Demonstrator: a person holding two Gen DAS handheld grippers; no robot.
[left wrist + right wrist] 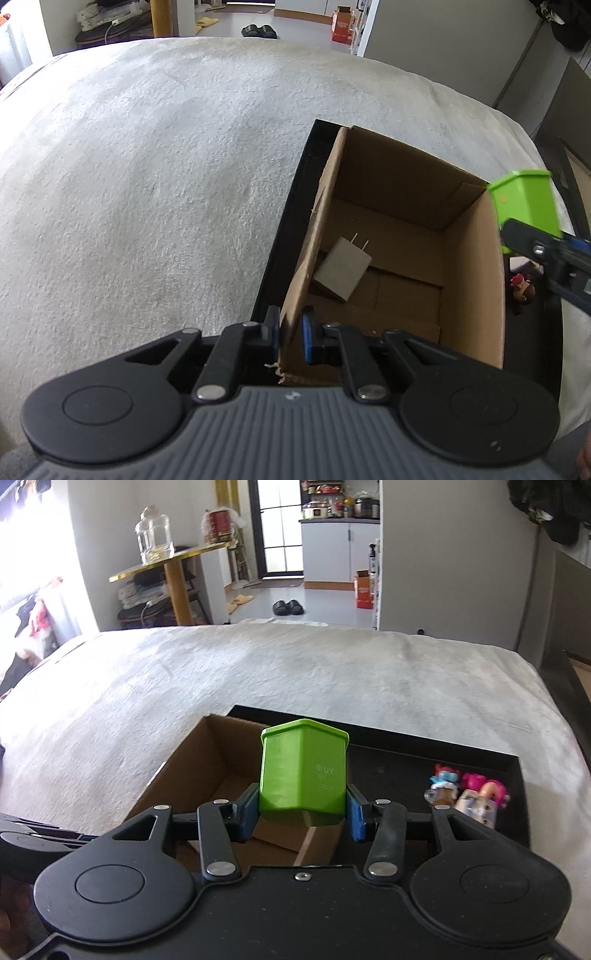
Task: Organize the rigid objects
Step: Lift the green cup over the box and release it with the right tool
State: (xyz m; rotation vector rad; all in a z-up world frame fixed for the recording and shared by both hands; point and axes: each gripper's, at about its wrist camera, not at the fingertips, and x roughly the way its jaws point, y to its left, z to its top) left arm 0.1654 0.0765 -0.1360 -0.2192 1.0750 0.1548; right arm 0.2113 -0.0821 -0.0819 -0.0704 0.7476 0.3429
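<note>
An open cardboard box [472, 266] stands in a black tray [284, 229] on a white-covered bed. A white plug adapter [341, 271] lies inside the box. My left gripper [290, 338] is shut on the box's left wall near its front corner. My right gripper [301, 814] is shut on a green plastic cup [303, 771], held bottom-up above the box [207, 760]. The cup also shows at the right edge of the left wrist view [526, 201].
Small toy figures [467, 794] lie in the black tray [406, 771] right of the box; one shows in the left wrist view [522, 290]. The white bed cover [147, 166] spreads left and beyond. A round table [170, 563], slippers [288, 606] and an orange box [364, 589] are across the room.
</note>
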